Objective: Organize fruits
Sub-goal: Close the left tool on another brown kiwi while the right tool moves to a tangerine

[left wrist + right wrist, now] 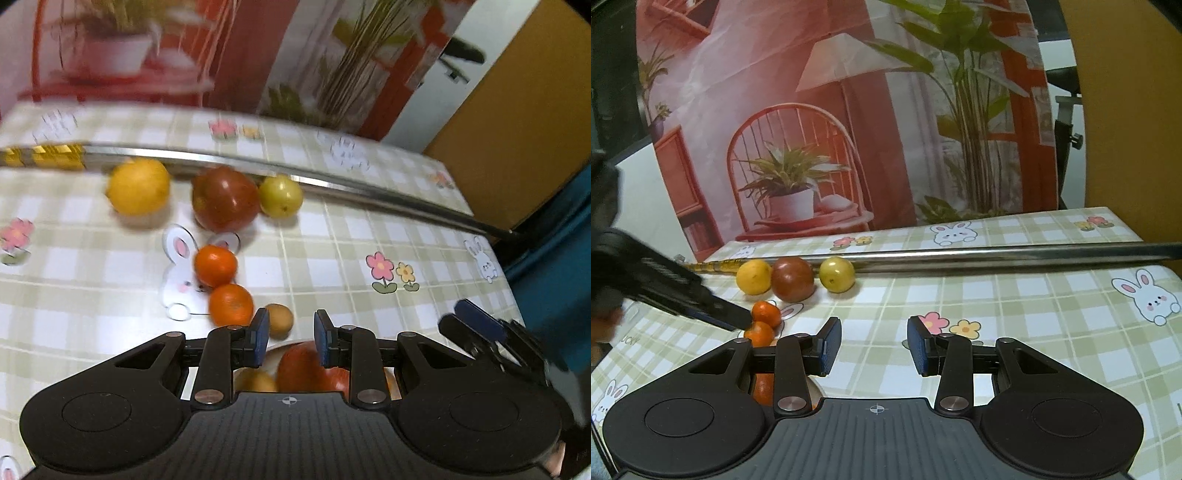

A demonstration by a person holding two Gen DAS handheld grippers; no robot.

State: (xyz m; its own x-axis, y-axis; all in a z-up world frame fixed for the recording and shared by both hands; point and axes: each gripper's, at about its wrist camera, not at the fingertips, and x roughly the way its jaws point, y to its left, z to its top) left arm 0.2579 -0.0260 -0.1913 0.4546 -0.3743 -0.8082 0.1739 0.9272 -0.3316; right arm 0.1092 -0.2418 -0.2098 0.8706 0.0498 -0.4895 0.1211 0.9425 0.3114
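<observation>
Checked green-and-white tabletop [1015, 295] with bunny and flower prints, backed by a printed room-scene backdrop [849, 122] across the top of both views. Metal rod [997, 254] lying across the cloth, middle of the right wrist frame. Just in front of the rod, left of centre, a row of three: yellow lemon [754, 277], dark red tomato [793, 278] touching it, yellow-green fruit [836, 274] just beside. Below that row, two small oranges [767, 314] touching each other. In the left wrist frame, blurred: small brown fruit [279, 319] just beside the lower orange, and at lower centre a white bowl rim [280, 347] holding a red apple [303, 367] and a brownish fruit [255, 380], partly hidden by the tool body.

Left tongs [290, 341] released, pads apart, above the bowl with nothing between them. Right tongs [873, 347] likewise spread wide, empty, over bare cloth at lower centre. Left tool also visible at the left edge of the right wrist frame, tip near the oranges.
</observation>
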